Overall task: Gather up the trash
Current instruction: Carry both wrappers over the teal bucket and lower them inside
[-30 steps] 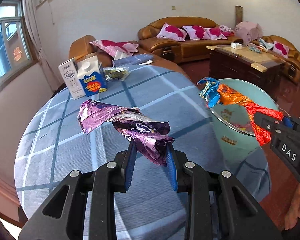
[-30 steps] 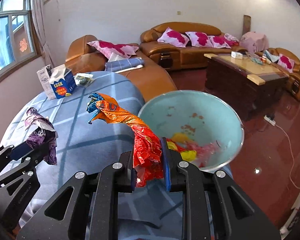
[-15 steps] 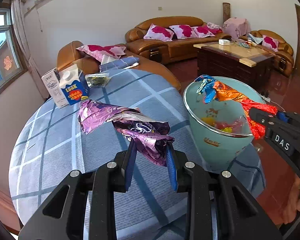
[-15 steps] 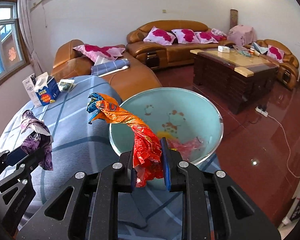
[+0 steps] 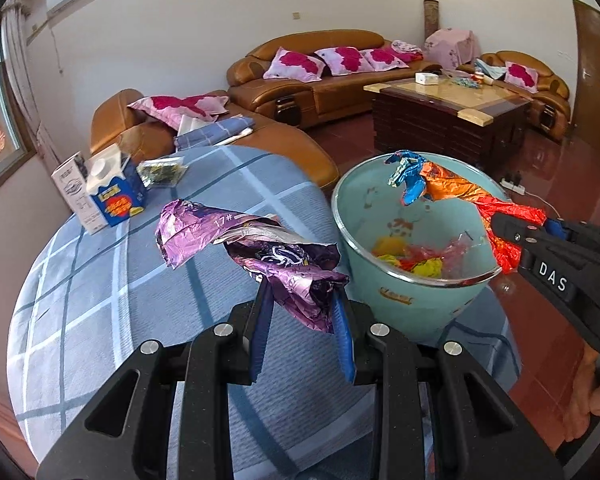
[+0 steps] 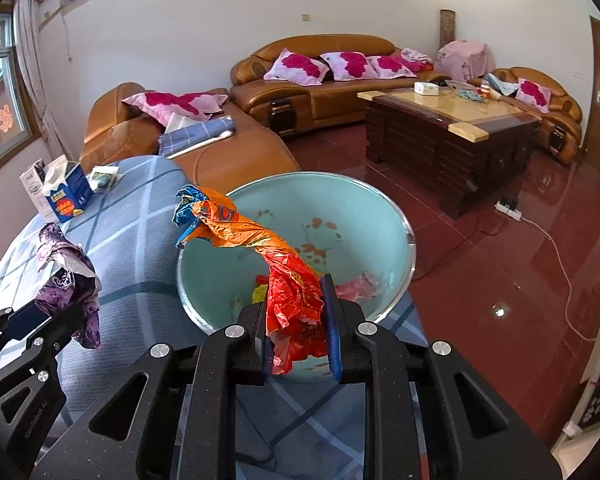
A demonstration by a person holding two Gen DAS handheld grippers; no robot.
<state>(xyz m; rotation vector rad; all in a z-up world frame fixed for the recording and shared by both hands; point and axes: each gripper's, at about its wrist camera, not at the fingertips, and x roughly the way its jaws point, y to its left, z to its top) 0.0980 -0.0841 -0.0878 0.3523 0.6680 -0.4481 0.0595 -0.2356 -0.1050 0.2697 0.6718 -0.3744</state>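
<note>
Lettering "17#" marks the purple wrapper (image 5: pixel 256 248) clamped in the left hand-held gripper (image 5: pixel 302 328); right one (image 6: pixel 296 328) pinches the orange wrapper (image 6: pixel 260 248).

purple wrapper (image 5: pixel 236 240): "17#" in pale print on the upper fold, at about 10 o'clock from the left gripper's fingertips.
right gripper (image 5: pixel 518 240): white letters "DAS" on its black body, at 3 o'clock in the left wrist view.
blue carton (image 6: pixel 66 196): a yellow word, seemingly "Look", above an orange patch; smaller print too blurred to read.
white box (image 5: pixel 74 196): printing too small to read.
</note>
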